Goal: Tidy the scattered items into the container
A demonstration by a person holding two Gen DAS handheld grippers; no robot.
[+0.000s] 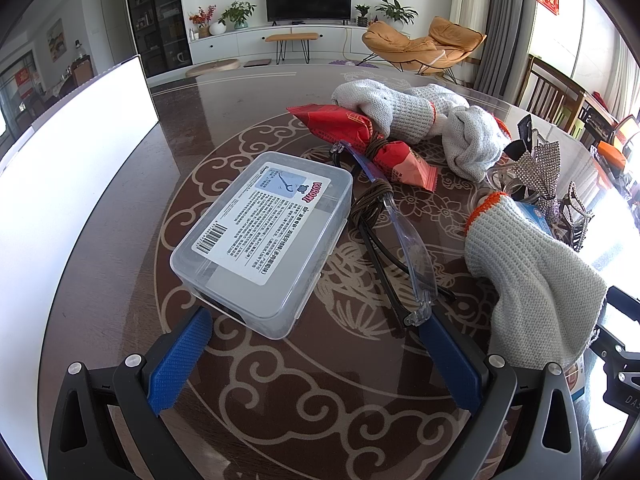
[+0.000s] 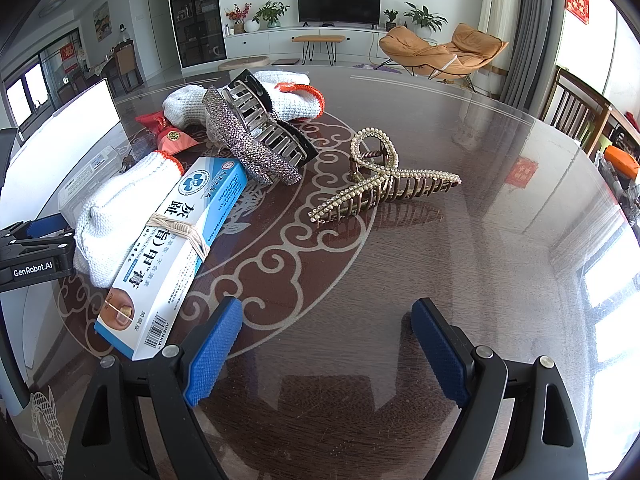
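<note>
A clear plastic lidded box (image 1: 260,240) with a printed label lies on the table just ahead of my open left gripper (image 1: 316,332); its near corner sits beside the left fingertip. Clear-and-blue safety glasses (image 1: 408,248) lie by the right fingertip. Behind are a red snack packet (image 1: 360,140) and white knit gloves (image 1: 400,108), with another glove (image 1: 532,276) at right. My right gripper (image 2: 328,316) stands open over bare table. Ahead of it lie a pearl hair claw (image 2: 384,184), a rhinestone hair claw (image 2: 260,136) and a blue-white ointment box (image 2: 180,252). The white container (image 1: 80,140) stands at left.
The round dark table (image 2: 440,240) has a glossy patterned top and open room on its right half. Wooden chairs (image 2: 580,116) stand past its far right edge. The left gripper's body (image 2: 32,248) shows at the left of the right wrist view, close to a glove (image 2: 108,220).
</note>
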